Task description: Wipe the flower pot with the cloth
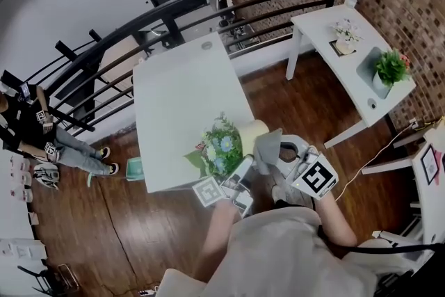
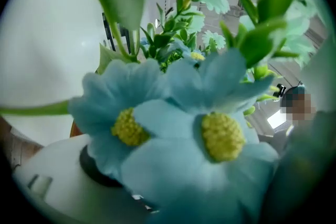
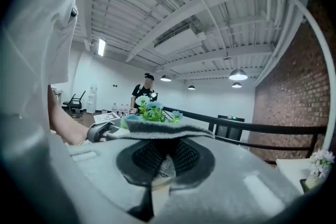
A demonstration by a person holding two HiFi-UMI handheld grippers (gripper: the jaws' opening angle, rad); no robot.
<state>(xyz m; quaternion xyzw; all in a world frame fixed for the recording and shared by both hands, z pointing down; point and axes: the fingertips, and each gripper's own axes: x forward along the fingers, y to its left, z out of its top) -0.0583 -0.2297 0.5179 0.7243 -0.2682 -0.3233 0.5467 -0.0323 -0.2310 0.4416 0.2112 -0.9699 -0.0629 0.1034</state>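
Note:
A cream flower pot (image 1: 252, 129) hangs tilted over the white table's (image 1: 177, 101) near right corner, its green leaves and blue flowers (image 1: 221, 147) leaning to the left. My left gripper (image 1: 243, 165) reaches in under the plant and holds the pot. In the left gripper view blue flowers (image 2: 199, 128) fill the picture and hide the pads. My right gripper (image 1: 279, 154) is shut on a grey cloth (image 1: 267, 147) that lies against the pot's near side. In the right gripper view the cloth (image 3: 157, 131) drapes across the jaws, with the flowers (image 3: 150, 111) just beyond.
A black railing (image 1: 208, 2) curves behind the table. A white side table (image 1: 348, 55) by the brick wall carries a potted plant (image 1: 389, 70) and a small flower arrangement (image 1: 345, 34). A person (image 1: 42, 135) sits at the far left. A green object (image 1: 133, 167) sits on the wooden floor.

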